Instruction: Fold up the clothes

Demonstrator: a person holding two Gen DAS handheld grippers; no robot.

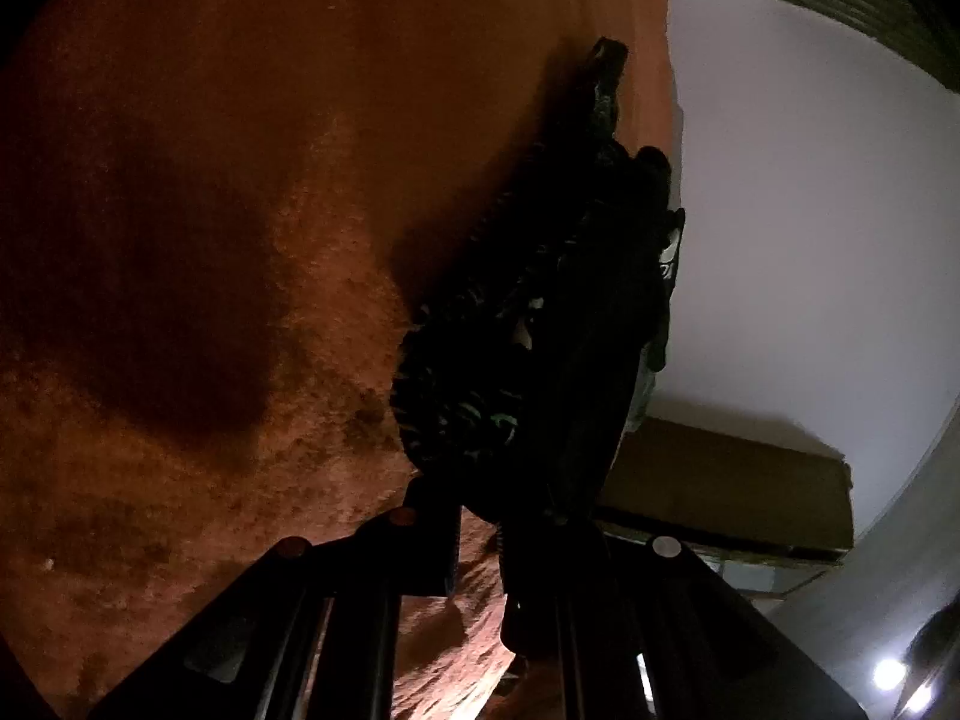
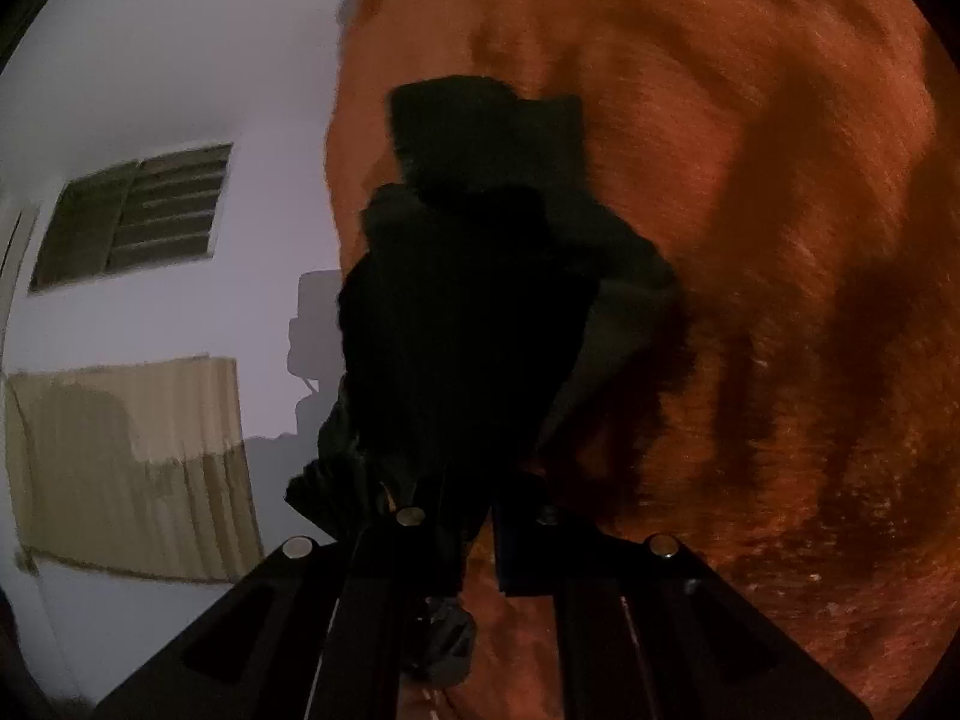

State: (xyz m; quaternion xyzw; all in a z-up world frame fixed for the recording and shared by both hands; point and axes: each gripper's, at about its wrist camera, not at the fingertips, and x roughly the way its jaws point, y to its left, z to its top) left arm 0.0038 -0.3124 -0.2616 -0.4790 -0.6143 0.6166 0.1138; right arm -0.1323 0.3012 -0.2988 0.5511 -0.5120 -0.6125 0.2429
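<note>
The left tool point(image 1: 480, 516) has its two fingers drawn narrow and pinched on the near edge of a dark garment point(image 1: 540, 312) with a pale green pattern; the cloth bunches up between the fingers and runs away from them in a crumpled ridge. In the right wrist view the right tool point(image 2: 477, 531) is likewise nearly closed, its fingers clamped on a dark garment point(image 2: 480, 300) that rises in a heap straight ahead of them, too dark to show any pattern. Whether both tools hold the same piece cannot be told. In both views the garment lies against a rust-orange blanket point(image 1: 240, 240) with a rough, nubby weave, which fills most of each picture and carries heavy shadows and folds. Beyond the blanket's edge stands a pale wall point(image 1: 810, 240). On it, in the right wrist view, sits a dark slatted vent point(image 2: 138, 216), and below that a tan cardboard box point(image 2: 126, 468). The left wrist view shows the same kind of box point(image 1: 732, 486) just past the garment, and two bright lights point(image 1: 888, 672) low in the corner.
</note>
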